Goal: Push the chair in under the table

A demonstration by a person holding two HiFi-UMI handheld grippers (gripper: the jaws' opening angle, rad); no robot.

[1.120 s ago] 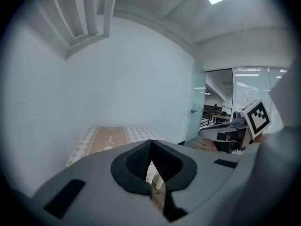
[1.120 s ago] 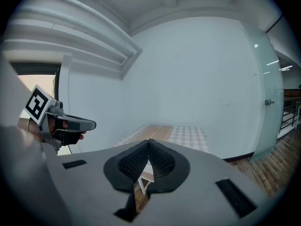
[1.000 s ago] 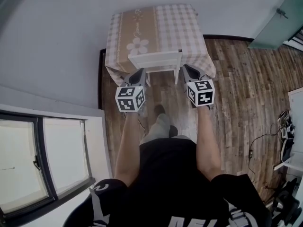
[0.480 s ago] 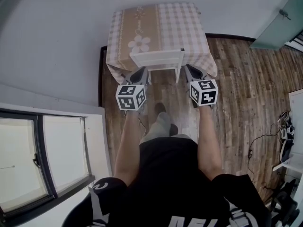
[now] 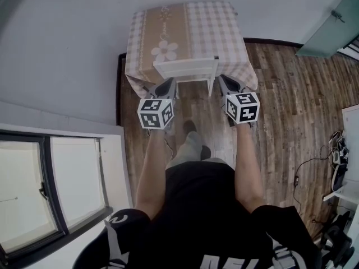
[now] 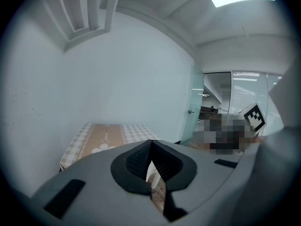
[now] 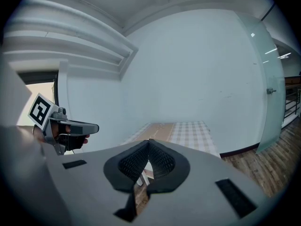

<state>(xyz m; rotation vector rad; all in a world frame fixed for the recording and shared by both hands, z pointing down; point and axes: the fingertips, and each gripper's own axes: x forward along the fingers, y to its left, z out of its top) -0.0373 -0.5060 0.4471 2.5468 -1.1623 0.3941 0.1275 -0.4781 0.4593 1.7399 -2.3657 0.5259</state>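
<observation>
A white chair (image 5: 186, 69) stands tucked against the near edge of a small table (image 5: 224, 32) covered with a checked cloth. My left gripper (image 5: 169, 84) is shut and empty, its tip at the left end of the chair's back. The right gripper (image 5: 222, 81), likewise shut and empty, sits at the right end of that back. Whether either tip touches the chair I cannot tell. In the left gripper view the closed jaws (image 6: 150, 147) point at the table (image 6: 108, 138). The right gripper view shows its closed jaws (image 7: 149, 145), the table (image 7: 183, 131) and the left gripper (image 7: 63, 126).
The table stands against a pale wall (image 5: 67, 49). A window (image 5: 50, 189) lies at the lower left. Wooden floor (image 5: 286, 105) spreads to the right, with a glass door (image 5: 331, 21) at the far corner and cables (image 5: 336, 156) by the right edge. The person's foot (image 5: 190, 144) is behind the chair.
Almost nothing: both grippers stay shut at the ends of the chair's back, and the view has only shifted slightly.
</observation>
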